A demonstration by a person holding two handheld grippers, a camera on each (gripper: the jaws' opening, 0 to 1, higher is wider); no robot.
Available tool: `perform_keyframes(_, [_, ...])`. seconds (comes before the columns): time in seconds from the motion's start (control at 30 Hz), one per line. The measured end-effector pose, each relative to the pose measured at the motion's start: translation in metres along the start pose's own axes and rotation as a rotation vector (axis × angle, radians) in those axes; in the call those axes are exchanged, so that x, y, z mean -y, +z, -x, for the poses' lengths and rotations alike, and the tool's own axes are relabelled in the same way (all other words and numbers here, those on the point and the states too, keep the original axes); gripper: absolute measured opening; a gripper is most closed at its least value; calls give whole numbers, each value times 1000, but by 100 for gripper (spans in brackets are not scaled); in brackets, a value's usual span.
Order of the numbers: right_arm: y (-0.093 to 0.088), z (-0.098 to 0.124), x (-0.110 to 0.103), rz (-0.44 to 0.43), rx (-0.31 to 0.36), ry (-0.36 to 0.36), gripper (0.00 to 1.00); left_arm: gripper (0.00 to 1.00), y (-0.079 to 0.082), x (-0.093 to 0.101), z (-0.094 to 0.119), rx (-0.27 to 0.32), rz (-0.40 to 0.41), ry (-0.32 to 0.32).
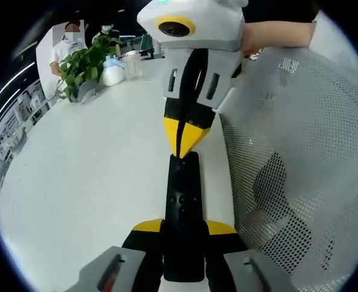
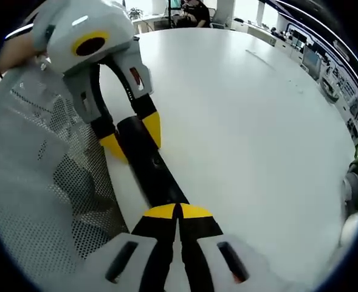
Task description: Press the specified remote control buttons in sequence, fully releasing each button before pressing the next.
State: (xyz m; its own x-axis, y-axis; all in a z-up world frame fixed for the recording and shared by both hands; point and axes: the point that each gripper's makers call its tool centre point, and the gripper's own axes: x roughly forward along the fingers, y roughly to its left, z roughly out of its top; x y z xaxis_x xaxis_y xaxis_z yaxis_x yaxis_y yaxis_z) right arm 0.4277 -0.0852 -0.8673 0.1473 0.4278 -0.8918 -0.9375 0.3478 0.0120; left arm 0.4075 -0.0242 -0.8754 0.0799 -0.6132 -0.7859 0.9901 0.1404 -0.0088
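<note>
Left gripper view puts my left gripper [image 1: 183,230] at the bottom, its yellow-tipped jaws clamped on either side of the near end of the black remote [image 1: 183,210]. The remote lies lengthwise on the white table [image 1: 93,176], running away from me toward the right gripper [image 1: 185,146], which comes down from the top with its jaws drawn together into one point. That point sits on the far end of the remote; I cannot tell if it presses a button there. To the right stands a white mesh chair back [image 1: 300,164] at the table edge. At the far end of the table I see a potted plant [image 1: 84,64] and a white jug [image 1: 113,73], with two people standing behind them.

In the right gripper view, my right gripper [image 2: 177,212] has its jaws closed together, tips meeting on the remote [image 2: 148,161]. The left gripper [image 2: 133,137] reaches in from the upper left, its jaws astride the other end of the remote.
</note>
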Motion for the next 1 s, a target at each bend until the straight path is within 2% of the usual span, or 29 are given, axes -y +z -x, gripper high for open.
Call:
perform_keyframes(0.77, [-6,2,-4,45,-24,-7,0,24,0,-1,-1,1,23,3])
perform_keyframes(1.0, [-6,2,-3,31,-16,-4,0,24,1,0,0,2,23,5])
